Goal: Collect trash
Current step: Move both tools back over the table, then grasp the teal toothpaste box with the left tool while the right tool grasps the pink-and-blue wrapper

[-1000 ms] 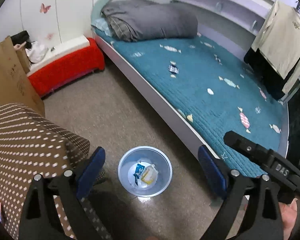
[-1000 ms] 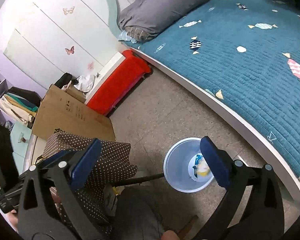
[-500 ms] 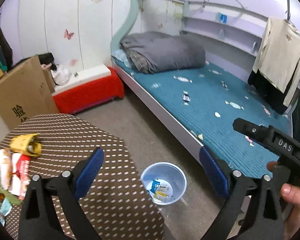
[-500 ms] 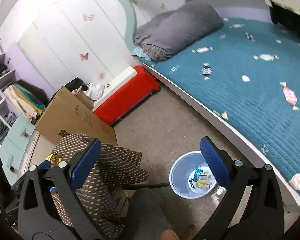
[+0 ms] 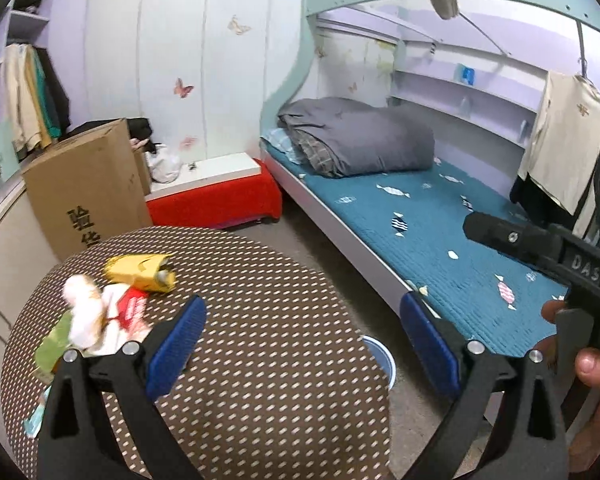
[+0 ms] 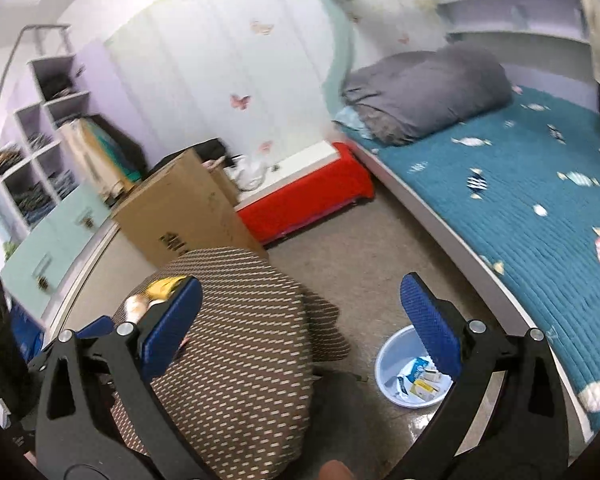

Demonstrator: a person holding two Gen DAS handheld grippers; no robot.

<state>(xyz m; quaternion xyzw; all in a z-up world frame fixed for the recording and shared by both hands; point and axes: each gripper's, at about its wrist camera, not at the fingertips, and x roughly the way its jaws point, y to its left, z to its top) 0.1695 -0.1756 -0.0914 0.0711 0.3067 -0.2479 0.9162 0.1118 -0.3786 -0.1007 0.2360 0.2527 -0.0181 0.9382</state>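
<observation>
My left tool (image 5: 300, 340) is spread wide with nothing between its blue pads, above the near half of the round tabletop (image 5: 268, 360) with its brown, white-dashed cloth. My right tool (image 6: 300, 320) is just as wide open and empty, above the tabletop's right edge and the floor beside it.

The trash lies in a cluster by the tabletop's far left edge: a crumpled yellow wrapper (image 5: 140, 272) farthest back, a red-and-white packet (image 5: 128, 306) just in front of it, a white crumpled wad (image 5: 82, 312) overlapping that, and a green wrapper (image 5: 52, 350) nearest the left rim. I judge all of it light, thin and crushable (foil or film, likely slick), so a flat sheet could slide out of the pads. I would take the yellow wrapper across its bunched middle, where the folds give the pads bulk to bite.

The pale blue round plastic bin (image 6: 400, 372) stands on the floor off the tabletop's right edge, near the bed with the teal quilt (image 5: 440, 240), already holding a few wrappers. From the left view the tabletop hides most of it. Nothing blocks the reach, though the pieces overlap and could drag each other.
</observation>
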